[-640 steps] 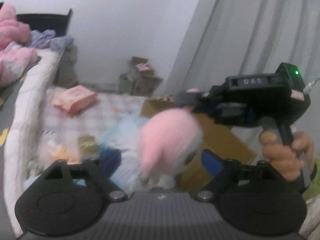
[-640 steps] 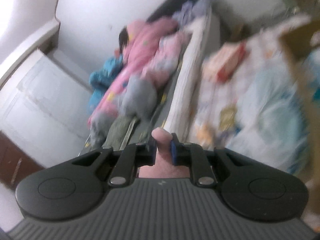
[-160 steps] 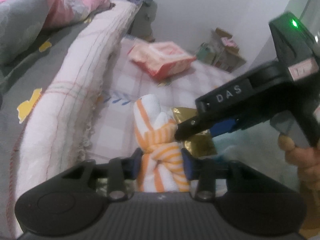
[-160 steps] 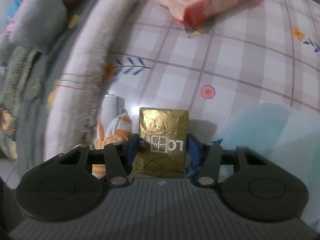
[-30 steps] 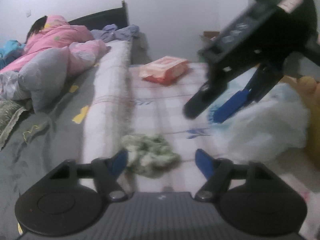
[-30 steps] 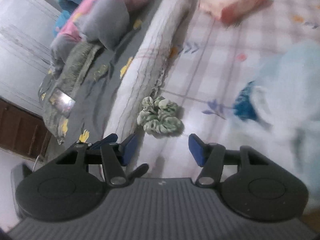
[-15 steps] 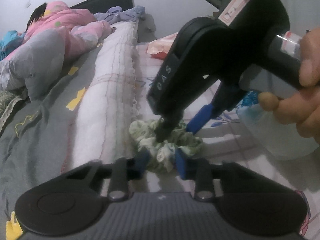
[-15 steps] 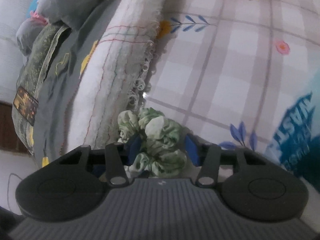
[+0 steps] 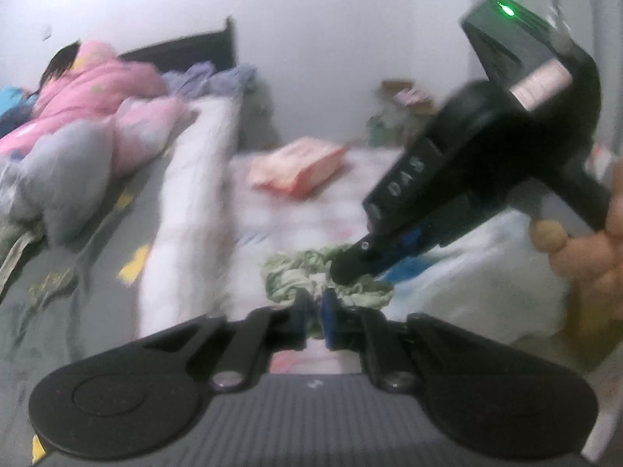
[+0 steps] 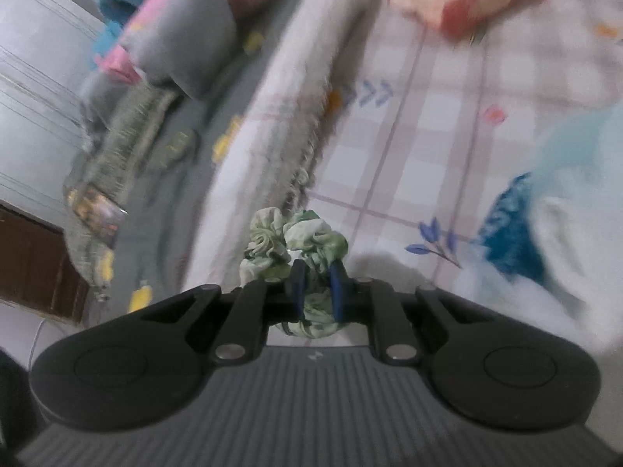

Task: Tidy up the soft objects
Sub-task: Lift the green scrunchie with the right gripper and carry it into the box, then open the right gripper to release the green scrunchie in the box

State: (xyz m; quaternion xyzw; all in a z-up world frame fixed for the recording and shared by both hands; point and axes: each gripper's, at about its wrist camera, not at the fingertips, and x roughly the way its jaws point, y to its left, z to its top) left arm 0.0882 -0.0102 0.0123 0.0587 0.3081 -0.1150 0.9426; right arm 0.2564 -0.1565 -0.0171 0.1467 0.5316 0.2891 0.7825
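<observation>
Both grippers clamp one green scrunchie (image 10: 300,241) above a checked bedsheet (image 10: 436,124). The left gripper (image 9: 314,311) and right gripper (image 10: 318,286) each pinch its fabric, jaws nearly together.

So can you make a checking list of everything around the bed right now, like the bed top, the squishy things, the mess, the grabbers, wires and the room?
Surface: checked flower-print sheet beside a rolled white blanket.
Job's things: green scrunchie, gripped from two sides.
Clutter: pink packet; pale blue plastic bag; pink and grey bedding with a person lying in it.
Grippers: left gripper and right gripper have just been closing; both are shut on the scrunchie. A hand holds the right one.
Cables: nothing seen.
Surroundings: dark headboard, white wall, boxes in the corner, blurred.
</observation>
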